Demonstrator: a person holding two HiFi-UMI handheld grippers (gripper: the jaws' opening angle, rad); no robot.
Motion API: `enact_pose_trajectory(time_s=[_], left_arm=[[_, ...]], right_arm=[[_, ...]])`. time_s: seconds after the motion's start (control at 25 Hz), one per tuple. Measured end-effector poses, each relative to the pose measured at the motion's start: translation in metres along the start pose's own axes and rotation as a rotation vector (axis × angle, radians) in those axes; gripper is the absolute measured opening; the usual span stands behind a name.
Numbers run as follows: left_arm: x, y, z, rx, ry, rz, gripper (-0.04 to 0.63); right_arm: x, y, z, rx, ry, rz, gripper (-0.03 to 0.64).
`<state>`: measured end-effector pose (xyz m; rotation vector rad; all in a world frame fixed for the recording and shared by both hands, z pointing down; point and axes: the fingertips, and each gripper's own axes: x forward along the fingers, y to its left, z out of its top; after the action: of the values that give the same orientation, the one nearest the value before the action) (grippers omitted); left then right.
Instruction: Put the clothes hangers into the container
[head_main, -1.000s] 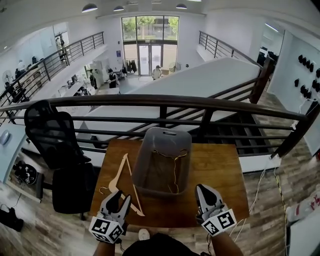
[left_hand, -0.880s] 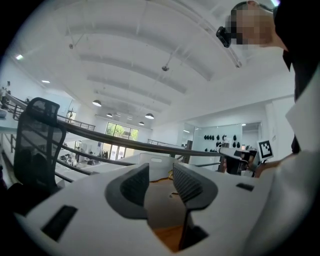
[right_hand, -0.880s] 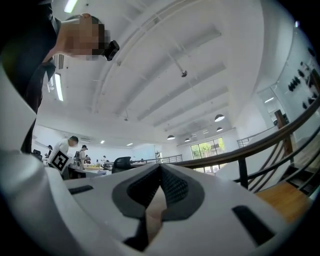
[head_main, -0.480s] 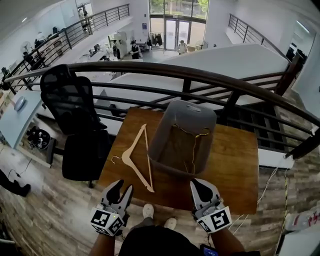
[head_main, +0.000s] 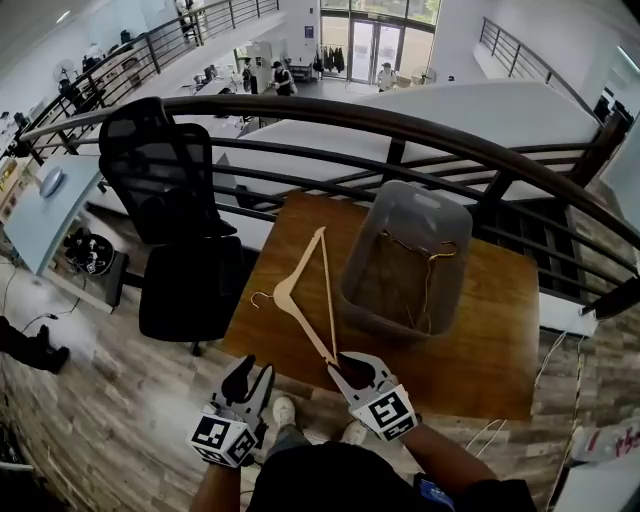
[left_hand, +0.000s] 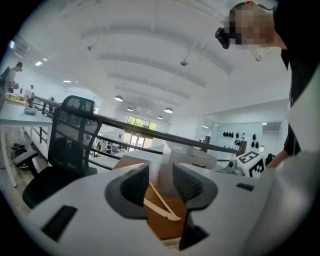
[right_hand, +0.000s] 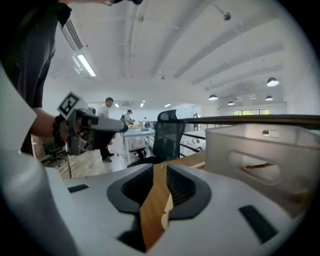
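Note:
A pale wooden hanger (head_main: 300, 290) lies flat on the brown table (head_main: 480, 350), left of the grey container (head_main: 370, 250). Thin hangers (head_main: 430, 262) lie inside the container. My right gripper (head_main: 347, 365) is at the hanger's near end; its jaws have just been opening, and in the right gripper view the hanger's arm (right_hand: 155, 205) runs between the fingers of the right gripper (right_hand: 160, 172). My left gripper (head_main: 248, 378) hovers off the table's near left corner, open and empty. In the left gripper view the hanger (left_hand: 162, 200) shows beyond the left gripper (left_hand: 161, 175).
A black office chair (head_main: 165, 180) stands left of the table. A dark railing (head_main: 400, 130) runs behind it, with a drop to a lower floor beyond. The container (right_hand: 260, 150) stands right of the right gripper. Wooden floor lies below the table's near edge.
My right gripper has swung left and down from in front of the container to the hanger's near end. The left gripper has shifted a little along the table's near edge. The hanger still lies flat.

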<state>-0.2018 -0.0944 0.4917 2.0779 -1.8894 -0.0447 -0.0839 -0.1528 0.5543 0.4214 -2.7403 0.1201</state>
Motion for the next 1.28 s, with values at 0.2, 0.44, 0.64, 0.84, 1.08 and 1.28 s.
enact_pose_trajectory(time_s=[0.2,0.44,0.64,0.84,1.08,1.28], left_arm=[[-0.010,0.047,-0.001,0.014,0.029,-0.014,0.153],[-0.027,0.112,0.000,-0.013,0.055,0.024,0.153],[-0.032,0.147,-0.007,-0.035,0.094,0.033,0.153],[-0.025,0.157,-0.013,-0.057,0.110,0.009,0.153],[-0.026,0.161,-0.033,-0.102,0.149,0.006,0.153],[-0.025,0.165,-0.050,-0.142,0.170,0.002,0.153]], right_arm=[[0.079,-0.014,-0.042,-0.020,0.180,-0.079,0.118],[0.136,-0.039,-0.084,0.048,0.358,-0.166,0.154],[0.159,-0.048,-0.107,0.086,0.461,-0.197,0.169],[0.166,-0.048,-0.122,0.158,0.531,-0.201,0.169],[0.164,-0.040,-0.132,0.171,0.605,-0.199,0.093],[0.164,-0.026,-0.131,0.213,0.617,-0.172,0.086]])
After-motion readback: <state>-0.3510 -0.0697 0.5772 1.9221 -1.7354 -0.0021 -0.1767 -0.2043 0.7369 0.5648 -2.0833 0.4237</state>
